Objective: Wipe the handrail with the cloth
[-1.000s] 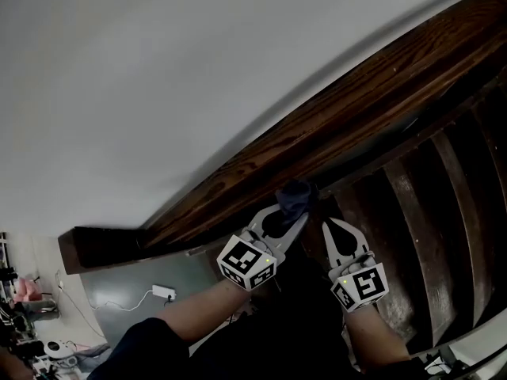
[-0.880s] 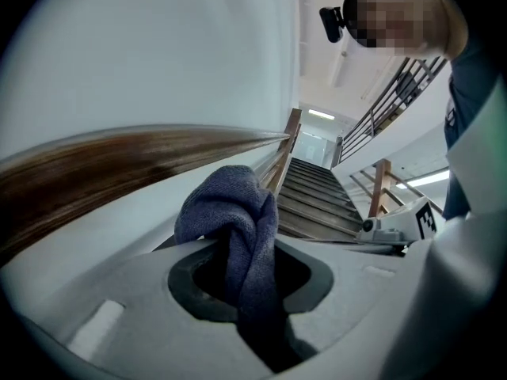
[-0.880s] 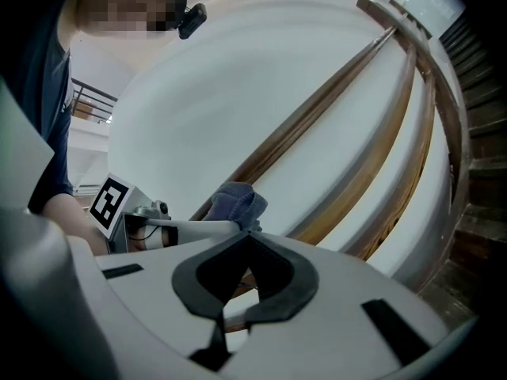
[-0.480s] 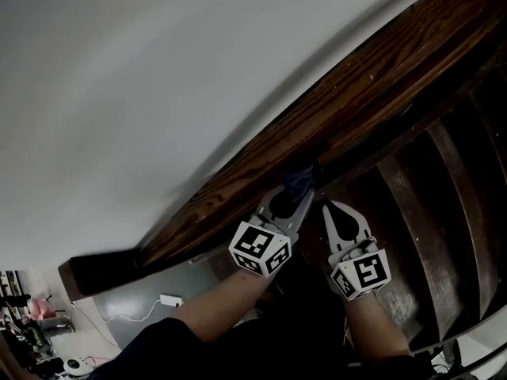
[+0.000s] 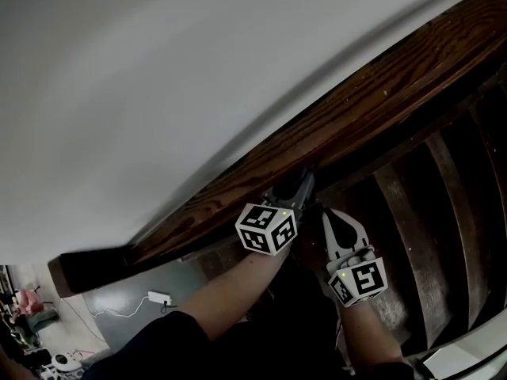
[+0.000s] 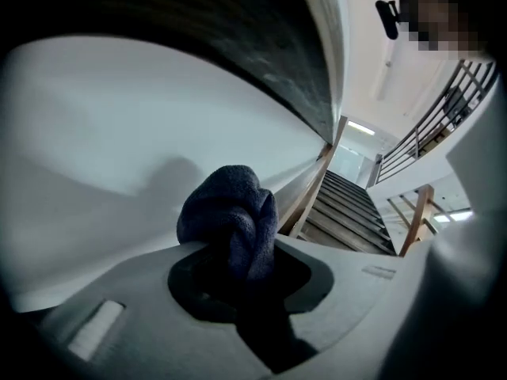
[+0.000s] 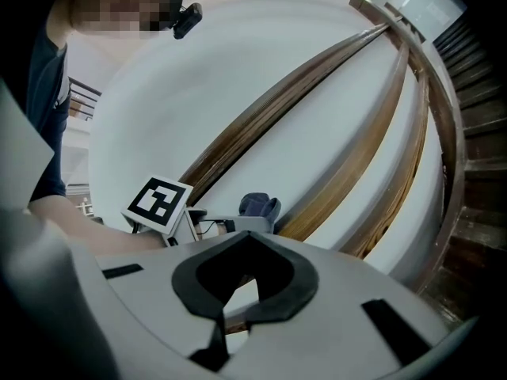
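Dark blue bunched cloth [image 6: 230, 212] at the lower edge of the curved brown wooden handrail [image 5: 356, 109].
Left gripper [image 5: 297, 182] jaws are clamped on the cloth and have advanced up-rail since earlier. Right gripper [image 5: 337, 224], jaws closed on nothing, sits just beside it, over dark stair treads [image 5: 444, 212].

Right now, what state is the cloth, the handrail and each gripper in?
Cloth, bunched, clamped in the left gripper.
Left gripper, shut on the cloth, at the handrail's lower edge.
Right gripper, shut, empty.
Handrail, fixed along the wall; contact with the cloth unclear.
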### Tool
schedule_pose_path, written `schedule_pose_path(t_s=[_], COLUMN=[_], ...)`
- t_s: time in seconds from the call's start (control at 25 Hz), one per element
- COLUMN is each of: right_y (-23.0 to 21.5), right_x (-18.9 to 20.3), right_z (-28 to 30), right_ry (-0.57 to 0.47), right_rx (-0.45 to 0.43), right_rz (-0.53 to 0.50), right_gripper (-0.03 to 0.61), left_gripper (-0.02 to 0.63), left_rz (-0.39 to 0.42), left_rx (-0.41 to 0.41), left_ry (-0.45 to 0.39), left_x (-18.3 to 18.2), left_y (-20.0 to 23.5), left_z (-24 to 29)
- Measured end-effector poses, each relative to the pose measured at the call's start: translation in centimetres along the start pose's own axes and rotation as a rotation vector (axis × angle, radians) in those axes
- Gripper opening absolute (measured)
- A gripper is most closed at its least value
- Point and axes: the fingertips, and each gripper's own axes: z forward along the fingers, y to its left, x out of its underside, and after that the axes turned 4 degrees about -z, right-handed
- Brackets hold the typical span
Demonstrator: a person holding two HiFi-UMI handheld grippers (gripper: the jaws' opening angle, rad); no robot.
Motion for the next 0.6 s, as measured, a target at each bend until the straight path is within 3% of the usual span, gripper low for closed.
schedule_pose_path(t_s=[0.6], right_y=[5.0], right_x=[2.6], right_z=[1.7], right_ry=[0.053], right_rx=[-0.105], right_rz=[-0.006], right_gripper=[0.009], left_gripper=[0.083], left_rz=[-0.088], left_rx=[-0.082], left_ry=[-0.024], left_x=[2.6], left_y=[6.5], left_z=[-4.0])
